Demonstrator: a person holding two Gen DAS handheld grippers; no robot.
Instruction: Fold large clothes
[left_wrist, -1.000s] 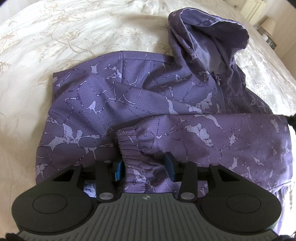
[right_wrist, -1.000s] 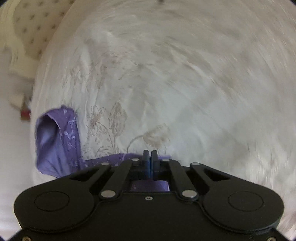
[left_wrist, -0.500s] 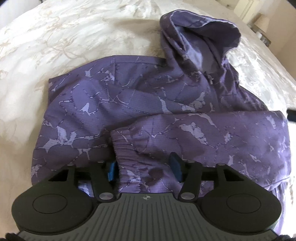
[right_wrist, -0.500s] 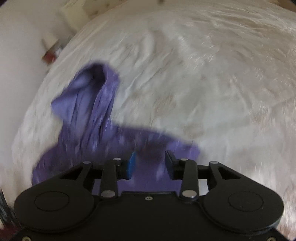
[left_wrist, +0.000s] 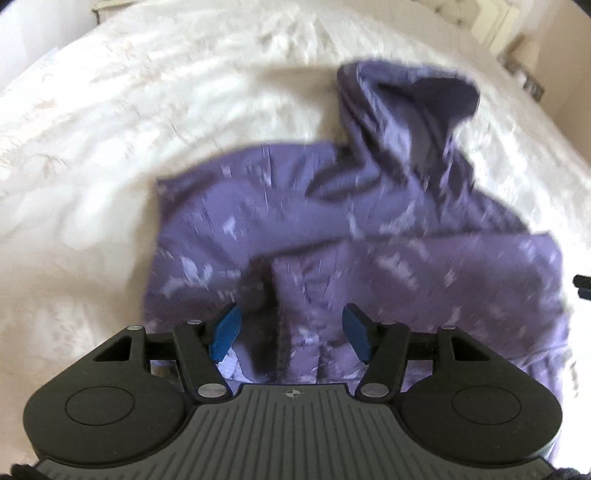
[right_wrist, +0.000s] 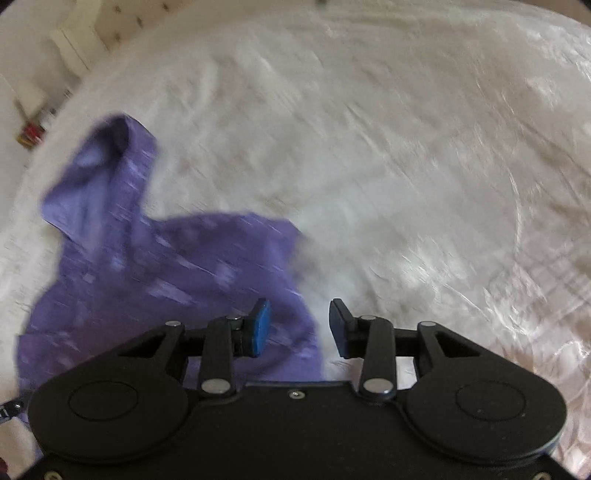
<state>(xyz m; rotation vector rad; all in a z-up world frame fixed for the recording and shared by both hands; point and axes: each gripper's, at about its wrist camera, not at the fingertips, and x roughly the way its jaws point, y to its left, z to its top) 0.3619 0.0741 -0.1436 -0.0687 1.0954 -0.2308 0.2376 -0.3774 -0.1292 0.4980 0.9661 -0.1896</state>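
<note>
Sleeve (left_wrist: 424, 266) lies folded across your purple jacket (left_wrist: 258, 221); left gripper (left_wrist: 291, 328) and right gripper (right_wrist: 299, 328) hang released, empty. Hood (left_wrist: 406, 110) and body still need folding.

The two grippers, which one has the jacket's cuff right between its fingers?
The left gripper: the elastic sleeve cuff lies between its open fingers. The right gripper sits over the purple jacket's edge and bedspread.

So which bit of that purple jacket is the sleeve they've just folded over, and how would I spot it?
Start at the white bedspread, with the purple hooded jacket on it. The sleeve is the band lying crosswise over the jacket's body, below the upright hood. Unlike the flat panel beneath, it ends in a gathered cuff between the left gripper's open fingers.
</note>
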